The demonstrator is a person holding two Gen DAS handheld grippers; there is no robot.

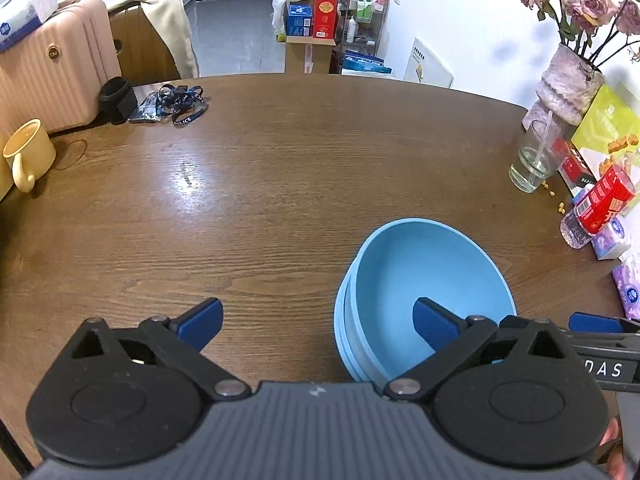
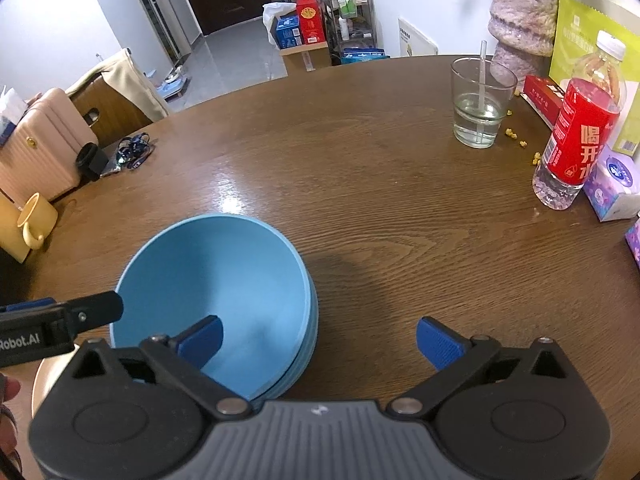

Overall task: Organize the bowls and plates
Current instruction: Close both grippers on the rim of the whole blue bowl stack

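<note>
at six o'clock on the wooden table point(image 2: 380, 168) we see the blue bowls point(image 2: 216, 280) already nested; our left gripper point(image 1: 318, 320) and right gripper point(image 2: 318, 340) spread empty, plates unseen.

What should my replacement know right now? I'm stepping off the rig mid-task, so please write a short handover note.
Left gripper: open, empty, one finger over the bowl rim.
Right gripper: open, empty, one finger over the opposite rim.
Stack of nested light-blue plastic bowls: resting near the front of the brown wooden table, touched by neither gripper.
Done: the blue bowls are stacked.
Left: a pale plate-like edge shows beside the stack in the right wrist view; check it. No other plates or bowls visible.
</note>
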